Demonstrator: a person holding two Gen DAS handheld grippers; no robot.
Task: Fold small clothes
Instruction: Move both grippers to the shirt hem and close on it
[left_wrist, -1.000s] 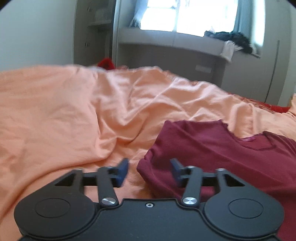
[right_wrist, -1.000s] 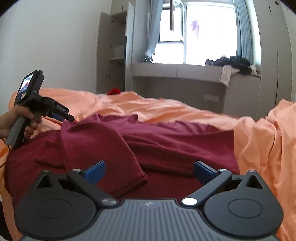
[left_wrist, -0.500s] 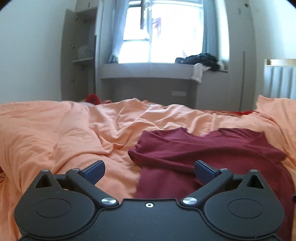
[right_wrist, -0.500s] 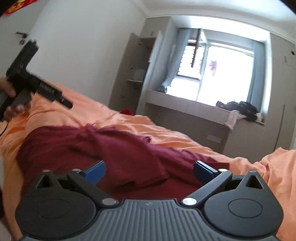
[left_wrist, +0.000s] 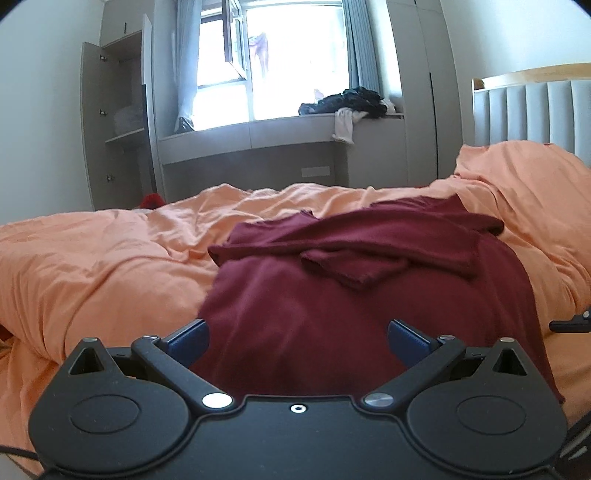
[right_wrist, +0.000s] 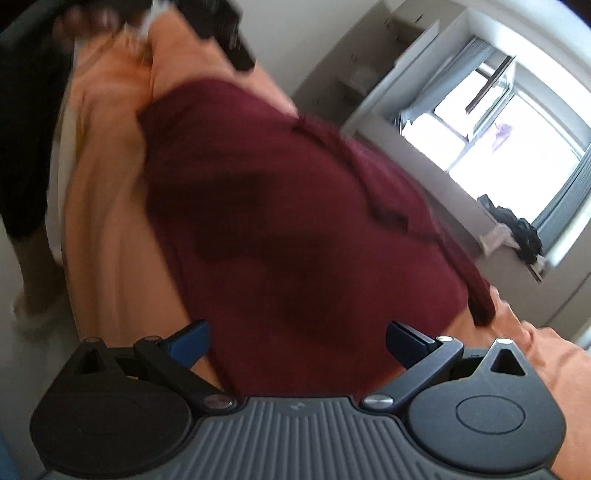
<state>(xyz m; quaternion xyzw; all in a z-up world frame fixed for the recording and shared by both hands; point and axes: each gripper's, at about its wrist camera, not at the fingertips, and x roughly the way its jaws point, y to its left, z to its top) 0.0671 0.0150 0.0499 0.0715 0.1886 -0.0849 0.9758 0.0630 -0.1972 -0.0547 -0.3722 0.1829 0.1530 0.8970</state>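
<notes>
Your left gripper (left_wrist: 297, 341) sits low over the near edge of a dark red shirt (left_wrist: 369, 295), its blue-tipped fingers (left_wrist: 188, 341) spread wide with nothing between them. The shirt lies on an orange bedspread (left_wrist: 103, 266), which is the reference point for everything here. The shirt rests on the right half of the bedspread as your left camera sees it, its body reaching toward you and both sleeves folded inward across the chest, one sleeve end lying on top of the other. The neckline points away from you, toward the far edge of the bedspread. Beyond the far edge stands a window (left_wrist: 273, 62) with a grey ledge below it, and a heap of dark clothes (left_wrist: 351, 101) sits on the ledge. An open cupboard (left_wrist: 118, 125) stands beyond the bedspread's far left corner, and a padded grey headboard (left_wrist: 532, 110) rises behind its right end.

Your right gripper (right_wrist: 297, 341) is tilted sharply, and its view is blurred. Its fingers (right_wrist: 190, 341) are also spread apart and hold nothing. The shirt (right_wrist: 288, 221) fills the middle of that view, directly ahead of the open fingers, with the bedspread (right_wrist: 110, 229) showing along its left side. Whether either gripper touches the cloth cannot be told.
</notes>
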